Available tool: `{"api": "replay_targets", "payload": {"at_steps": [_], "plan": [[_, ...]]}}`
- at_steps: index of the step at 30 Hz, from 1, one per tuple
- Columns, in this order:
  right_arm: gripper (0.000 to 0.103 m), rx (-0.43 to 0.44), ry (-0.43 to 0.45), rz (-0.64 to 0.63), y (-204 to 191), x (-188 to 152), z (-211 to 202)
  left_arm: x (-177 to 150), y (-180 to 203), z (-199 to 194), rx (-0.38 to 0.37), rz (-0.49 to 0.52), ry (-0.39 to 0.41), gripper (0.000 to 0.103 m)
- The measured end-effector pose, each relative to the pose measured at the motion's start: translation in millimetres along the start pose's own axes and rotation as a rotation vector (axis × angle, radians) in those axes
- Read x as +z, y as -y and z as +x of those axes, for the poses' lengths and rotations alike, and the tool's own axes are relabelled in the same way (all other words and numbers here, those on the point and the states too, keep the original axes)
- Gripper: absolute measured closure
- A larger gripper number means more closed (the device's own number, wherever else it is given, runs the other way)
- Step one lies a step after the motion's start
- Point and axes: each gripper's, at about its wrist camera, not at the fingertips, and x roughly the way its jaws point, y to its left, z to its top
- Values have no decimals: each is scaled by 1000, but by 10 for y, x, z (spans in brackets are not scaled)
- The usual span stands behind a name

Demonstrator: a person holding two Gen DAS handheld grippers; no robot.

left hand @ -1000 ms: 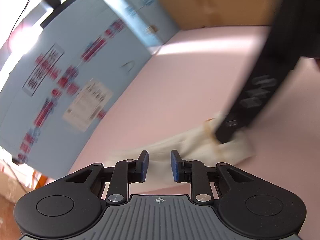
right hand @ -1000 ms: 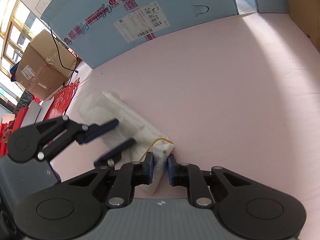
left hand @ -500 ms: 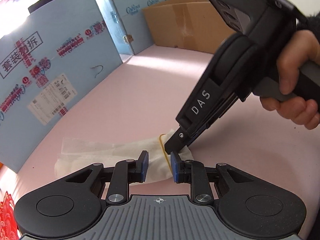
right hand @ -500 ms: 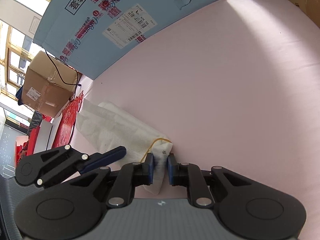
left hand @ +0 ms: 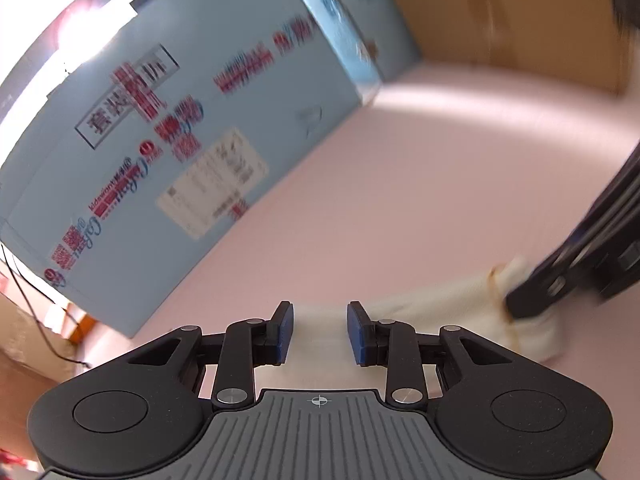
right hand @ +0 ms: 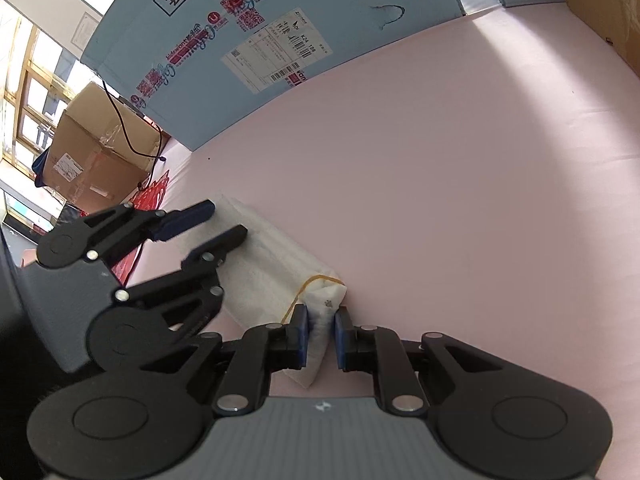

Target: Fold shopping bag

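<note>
With my right claw pinching the folded shopping bag on the pink table, I'd keep that end pinned while my left claw, jaws just spreading, clears the other end.

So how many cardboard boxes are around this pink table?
3: a blue box along the far edge, a brown box off the left end, another brown one at the right. Others may be hidden.

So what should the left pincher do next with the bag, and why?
Probably close on the free end. The left gripper, whose jaws have just been opening, sits open over the white bag, while the right gripper pinches the banded end.
</note>
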Motion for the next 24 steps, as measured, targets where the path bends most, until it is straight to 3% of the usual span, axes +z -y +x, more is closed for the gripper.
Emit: {"api": "replay_targets", "payload": {"at_steps": [4, 10, 17, 21, 24], "plan": [[88, 27, -4, 44, 70, 16, -2, -43, 208, -154, -107, 8, -21, 73], [89, 62, -18, 101, 160, 43, 6, -58, 491, -45, -131, 61, -46, 72], [91, 78, -27, 127, 214, 72, 34, -20, 752, 127, 5, 138, -103, 62], [93, 102, -19, 172, 299, 59, 45, 11, 754, 158, 76, 112, -120, 40], [93, 126, -24, 187, 347, 59, 54, -11, 745, 165, 164, 122, -130, 40]]}}
